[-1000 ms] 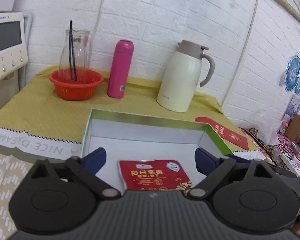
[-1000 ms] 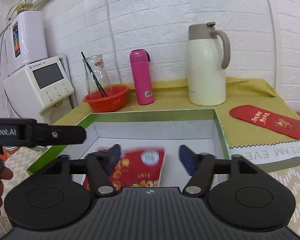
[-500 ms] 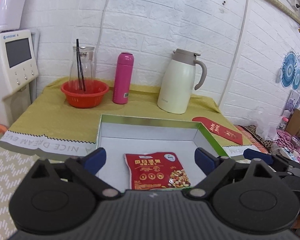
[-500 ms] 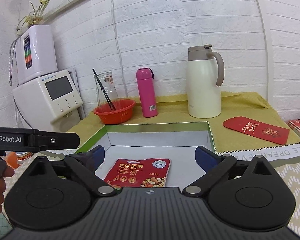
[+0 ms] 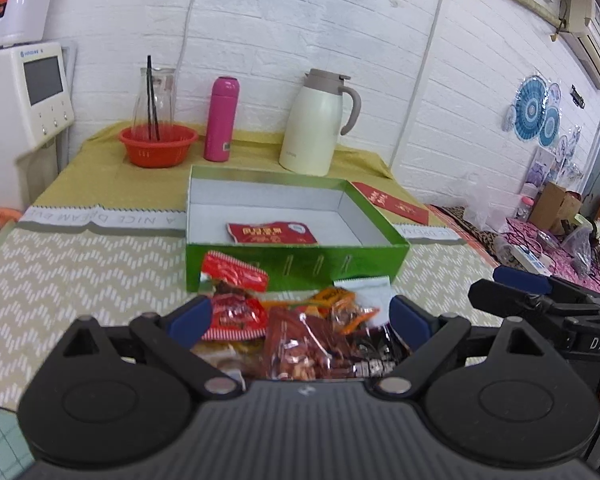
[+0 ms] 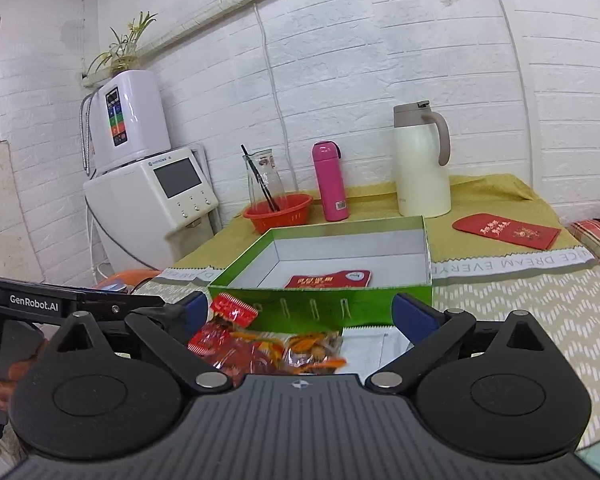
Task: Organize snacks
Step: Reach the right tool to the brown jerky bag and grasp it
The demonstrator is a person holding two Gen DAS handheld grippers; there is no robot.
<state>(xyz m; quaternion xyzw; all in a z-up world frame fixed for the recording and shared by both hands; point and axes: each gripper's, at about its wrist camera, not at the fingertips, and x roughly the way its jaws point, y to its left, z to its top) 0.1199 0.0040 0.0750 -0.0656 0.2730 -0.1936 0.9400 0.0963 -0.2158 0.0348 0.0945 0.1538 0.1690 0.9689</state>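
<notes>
Heap of small red and orange foil snack packets (image 5: 300, 332) on the zigzag-patterned tablecloth (image 5: 80, 280), just before the green shallow cardboard box (image 5: 296, 268). One flat red nut pouch (image 5: 272, 233) lies inside. Left gripper (image 5: 300, 320) and right gripper (image 6: 300, 314) both spread wide, holding nothing.

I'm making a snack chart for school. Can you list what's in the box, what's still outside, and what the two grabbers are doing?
box: green box, open top
inside box: one red nut packet
outside box: snack pile in front of it
left gripper: open, over the pile
right gripper: open, holding nothing
behind box: pink bottle, cream jug
</notes>
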